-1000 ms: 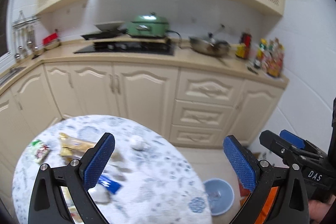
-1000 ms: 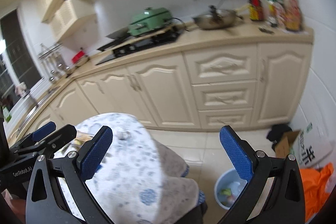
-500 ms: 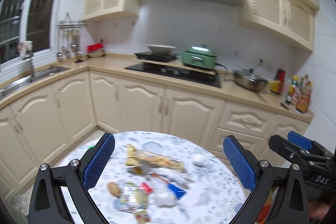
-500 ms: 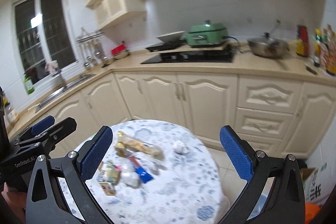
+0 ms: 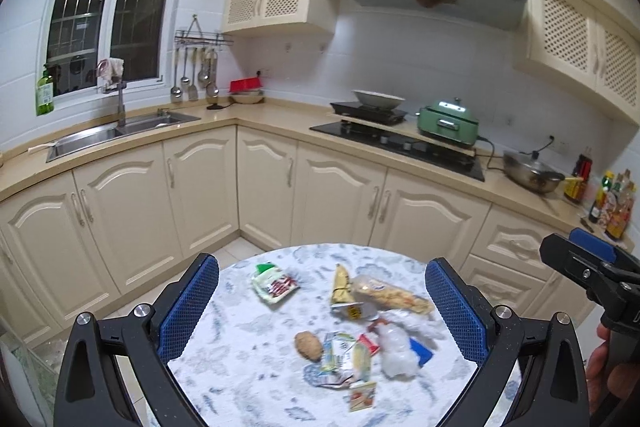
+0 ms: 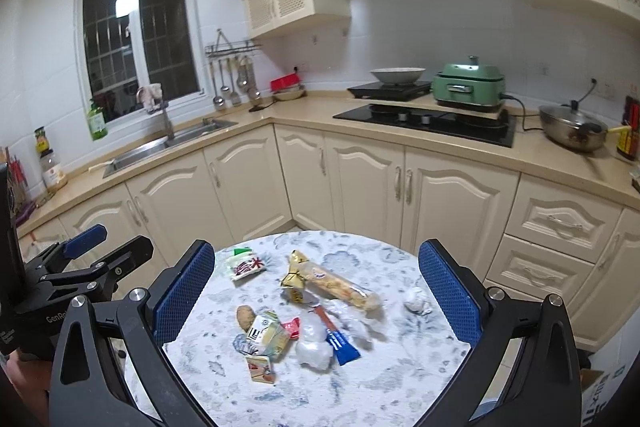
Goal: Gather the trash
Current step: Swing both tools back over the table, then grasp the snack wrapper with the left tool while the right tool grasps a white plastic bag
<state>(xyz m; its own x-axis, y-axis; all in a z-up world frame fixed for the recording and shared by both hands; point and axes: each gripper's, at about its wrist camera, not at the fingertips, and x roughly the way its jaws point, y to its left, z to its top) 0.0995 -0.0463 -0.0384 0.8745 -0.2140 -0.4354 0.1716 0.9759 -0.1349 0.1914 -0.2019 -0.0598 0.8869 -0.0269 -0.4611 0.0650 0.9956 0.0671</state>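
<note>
A round table with a blue-patterned cloth carries several pieces of trash. A long snack packet lies across the far middle. A green and white wrapper sits at the far left. Crumpled clear plastic, a blue wrapper, a brown lump and small cartons cluster nearer. A white paper ball lies at the right. My left gripper and right gripper hover open above the table, holding nothing.
Cream cabinets and a beige counter run behind the table, with a sink, a hob, a green pot and a wok. Tiled floor shows beyond the table's far edge.
Both views have swung left, away from the blue bin on the floor, and now look down on the table with the trash between the open fingers.
</note>
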